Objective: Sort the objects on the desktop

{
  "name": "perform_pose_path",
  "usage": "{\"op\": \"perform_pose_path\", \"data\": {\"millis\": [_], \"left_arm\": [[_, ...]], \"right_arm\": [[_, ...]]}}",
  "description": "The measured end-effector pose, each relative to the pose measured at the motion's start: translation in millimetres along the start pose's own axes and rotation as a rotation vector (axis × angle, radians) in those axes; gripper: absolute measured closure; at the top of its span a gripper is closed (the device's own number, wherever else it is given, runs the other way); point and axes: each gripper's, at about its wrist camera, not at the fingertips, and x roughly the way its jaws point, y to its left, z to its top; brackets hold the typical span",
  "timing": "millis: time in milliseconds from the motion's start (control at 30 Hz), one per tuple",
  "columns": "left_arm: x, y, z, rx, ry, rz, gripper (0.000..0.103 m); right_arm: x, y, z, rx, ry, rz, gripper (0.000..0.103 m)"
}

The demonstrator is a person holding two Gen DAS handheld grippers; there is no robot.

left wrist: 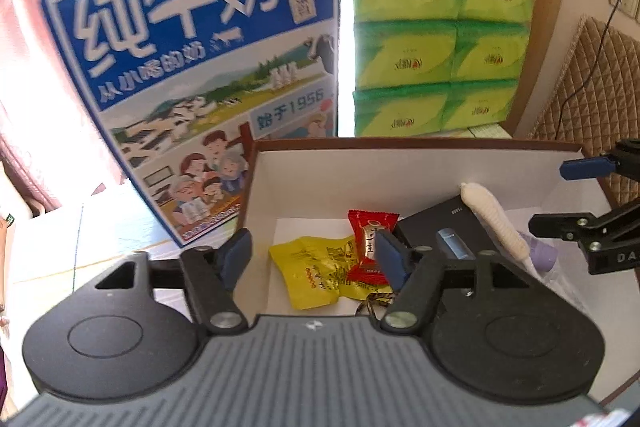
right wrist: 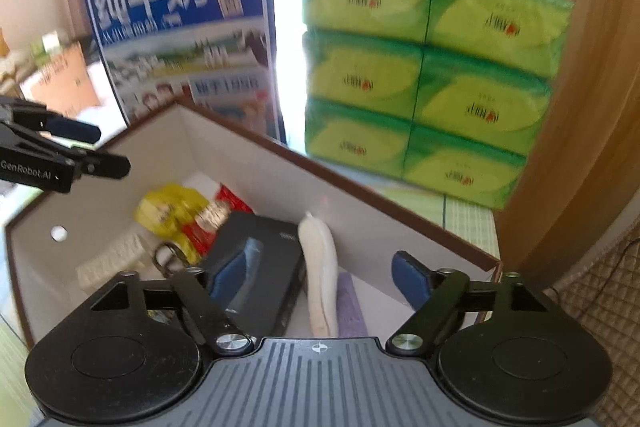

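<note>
Left gripper [left wrist: 314, 255] over the near rim of an open box [left wrist: 332, 183], jaws spread wide and holding nothing. Between the jaws, on the box floor: a yellow packet [left wrist: 316, 273] with a red packet [left wrist: 370, 239] lying partly over its right edge; below them a small brown loop, too small to make out. Just past the right jaw, a black case [left wrist: 440, 223], with a white ribbed tube [left wrist: 494, 219] leaning across its right side and a purple item [left wrist: 540, 253] beside the tube. Right gripper [right wrist: 320, 277] also over the box, jaws spread wide and empty; the white ribbed tube and a purple item lying between them, the black case at the left jaw, yellow and red packets further ahead to the left. Beyond both sets of jaws, behind the box: a blue milk carton [left wrist: 208, 67] standing to the left, a stacked green tissue pack [left wrist: 440, 43] to the right.
</note>
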Motion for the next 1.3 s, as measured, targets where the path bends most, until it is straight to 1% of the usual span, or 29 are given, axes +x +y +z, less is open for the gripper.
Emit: {"op": "perform_pose_path", "data": {"millis": [33, 67, 100, 133, 167, 200, 333, 433, 533, 667, 833, 933, 1067, 1200, 1300], "left_arm": [[-6, 1, -1, -0.009, -0.01, 0.003, 0.027], [-12, 2, -2, -0.016, -0.023, 0.006, 0.022], [-19, 3, -3, -0.022, -0.035, 0.011, 0.018], [-26, 3, -5, -0.029, -0.047, 0.017, 0.015], [-32, 3, -7, -0.035, -0.058, 0.022, 0.01], [-40, 4, -9, -0.043, -0.071, 0.029, 0.008], [-70, 9, -21, -0.08, -0.101, 0.037, 0.007], [-95, 10, -35, -0.094, -0.126, 0.044, 0.004], [-119, 10, -53, -0.107, -0.153, 0.061, 0.003], [-146, 11, -81, -0.143, -0.158, 0.076, 0.001], [-168, 13, -117, -0.175, -0.143, 0.109, 0.001], [-175, 11, -139, -0.177, -0.125, 0.127, 0.001], [-179, 7, -173, -0.182, -0.077, 0.147, 0.001], [-178, 4, -211, -0.217, -0.004, 0.164, 0.001], [-178, 2, -235, -0.243, 0.053, 0.156, 0.001]], "right_arm": [[-6, 1, 0, 0.006, -0.021, 0.006, 0.013], [-14, 4, -1, 0.012, -0.047, 0.009, 0.006], [-22, 5, -2, 0.017, -0.073, 0.007, 0.002], [-29, 7, -3, 0.024, -0.099, 0.006, 0.002], [-38, 9, -5, 0.033, -0.126, 0.005, 0.002], [-46, 12, -6, 0.04, -0.143, 0.0, 0.002], [-75, 19, -18, 0.064, -0.191, -0.036, 0.002], [-97, 22, -32, 0.086, -0.218, -0.063, 0.002], [-115, 23, -47, 0.13, -0.232, -0.082, 0.002], [-136, 29, -71, 0.185, -0.219, -0.107, 0.002], [-157, 45, -102, 0.194, -0.197, -0.139, 0.002], [-164, 56, -123, 0.203, -0.166, -0.141, 0.002], [-168, 72, -153, 0.213, -0.112, -0.14, 0.002], [-166, 83, -186, 0.208, -0.034, -0.174, 0.002], [-163, 86, -209, 0.216, 0.014, -0.191, 0.002]]}}
